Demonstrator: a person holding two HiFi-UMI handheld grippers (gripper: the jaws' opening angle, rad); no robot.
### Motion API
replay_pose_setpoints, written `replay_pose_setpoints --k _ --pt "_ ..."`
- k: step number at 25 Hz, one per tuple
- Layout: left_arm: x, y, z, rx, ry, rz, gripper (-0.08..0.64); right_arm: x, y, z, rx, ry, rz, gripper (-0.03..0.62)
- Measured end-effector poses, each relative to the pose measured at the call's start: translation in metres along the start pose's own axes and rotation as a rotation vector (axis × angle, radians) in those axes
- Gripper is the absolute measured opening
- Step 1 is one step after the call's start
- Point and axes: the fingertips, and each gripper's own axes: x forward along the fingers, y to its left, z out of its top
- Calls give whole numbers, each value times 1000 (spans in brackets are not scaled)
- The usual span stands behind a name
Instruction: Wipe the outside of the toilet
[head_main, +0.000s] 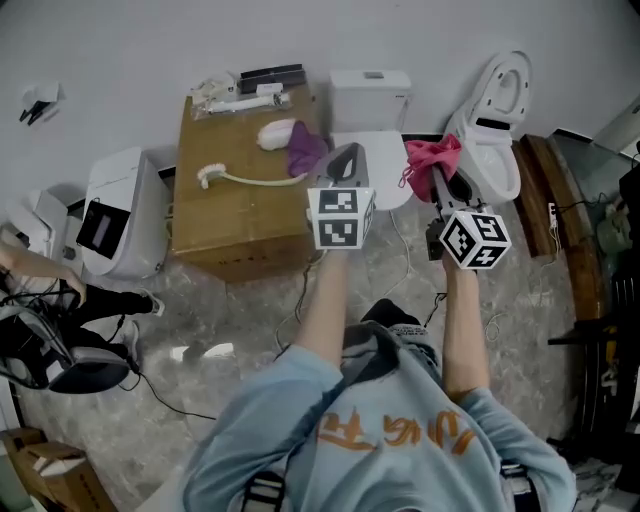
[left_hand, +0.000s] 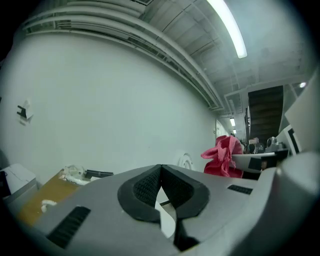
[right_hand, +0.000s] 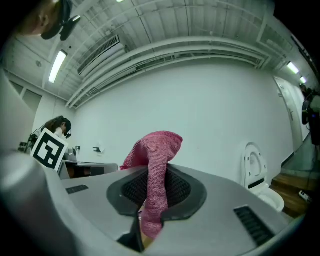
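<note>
The white toilet (head_main: 371, 105) stood against the wall straight ahead of me, its tank behind and its lid down; a second toilet (head_main: 497, 130) with its seat raised stood just to the right of it; which of the two I was meant to clean I could not tell. My right gripper (right_hand: 155, 192) was clenched on a pink cloth (right_hand: 155, 165), a fold pinched between the pads and the rest bunched above the jaws, held up between the two bowls and not touching porcelain as far as I could see. My left gripper (left_hand: 160, 187) was pressed together on nothing, its tips over the near toilet's lid. To wipe well, I judged I should bring the loose bunch flat against the outer shell, press lightly so that cloth and not jaw met the surface, and work from the tank downward in overlapping strokes; the small pinch might slip under drag. To the left sat a cardboard box (head_main: 240, 215) carrying a purple cloth (head_main: 305, 148) and what looked like a long-handled brush (head_main: 240, 178).
</note>
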Motion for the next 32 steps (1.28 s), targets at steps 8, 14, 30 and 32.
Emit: replay_pose_setpoints --k 8,14,30,32 --pt "-3 23 -14 -23 41 41 25 0 -9 -7 53 -9 -28 71" --pt "8 29 -16 -6 51 53 25 3 -34 -3 70 -40 -48 71" --pt "103 49 -40 -22 29 109 25 53 -117 -13 68 -96 -71 72" --pt "131 41 -42 -13 34 84 25 69 -139 -18 79 -82 -80 72"
